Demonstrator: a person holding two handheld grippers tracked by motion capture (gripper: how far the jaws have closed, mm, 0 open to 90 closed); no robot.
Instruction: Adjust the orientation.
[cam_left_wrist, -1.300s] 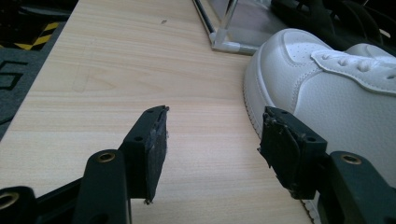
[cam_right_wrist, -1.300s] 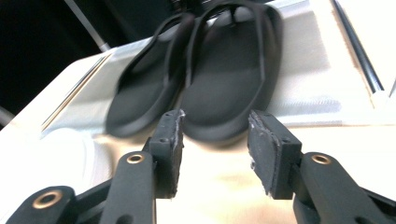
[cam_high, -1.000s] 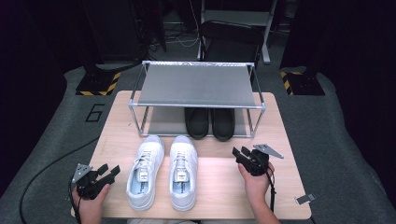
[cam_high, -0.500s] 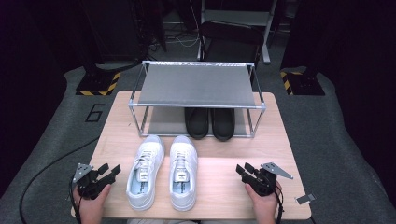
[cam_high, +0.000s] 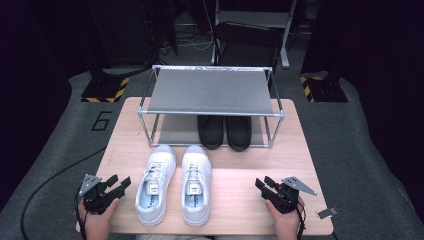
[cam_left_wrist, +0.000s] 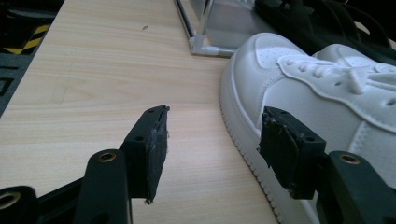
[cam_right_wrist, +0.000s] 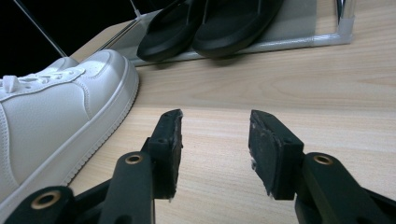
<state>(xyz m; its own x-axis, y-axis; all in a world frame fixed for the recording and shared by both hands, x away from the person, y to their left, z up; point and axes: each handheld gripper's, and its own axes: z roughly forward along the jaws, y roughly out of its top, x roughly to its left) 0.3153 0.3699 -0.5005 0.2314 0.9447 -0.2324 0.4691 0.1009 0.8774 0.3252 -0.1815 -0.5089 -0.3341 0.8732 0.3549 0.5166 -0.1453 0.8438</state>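
Between the jaws of the left gripper (cam_left_wrist: 212, 144) lies only bare table (cam_left_wrist: 93, 70); they stand wide, holding nothing, with the sole edge of the left white shoe (cam_left_wrist: 299, 88) just inside the right-hand jaw. Across the table, the right gripper (cam_right_wrist: 215, 140) is likewise open and empty, its jaws over plain wood, the right white shoe (cam_right_wrist: 56, 107) off beyond its left jaw and the black shoes (cam_right_wrist: 210, 25) farther ahead under the metal rack (cam_right_wrist: 289, 39). Seen from above, the white pair lies side by side between the two grippers, near each but touched by neither, long axes running away from the person, toes toward the rack. A good grasp would probably come in from the outer side of each shoe, closing on the upper near the collar rather than on the sole, keeping each shoe level.
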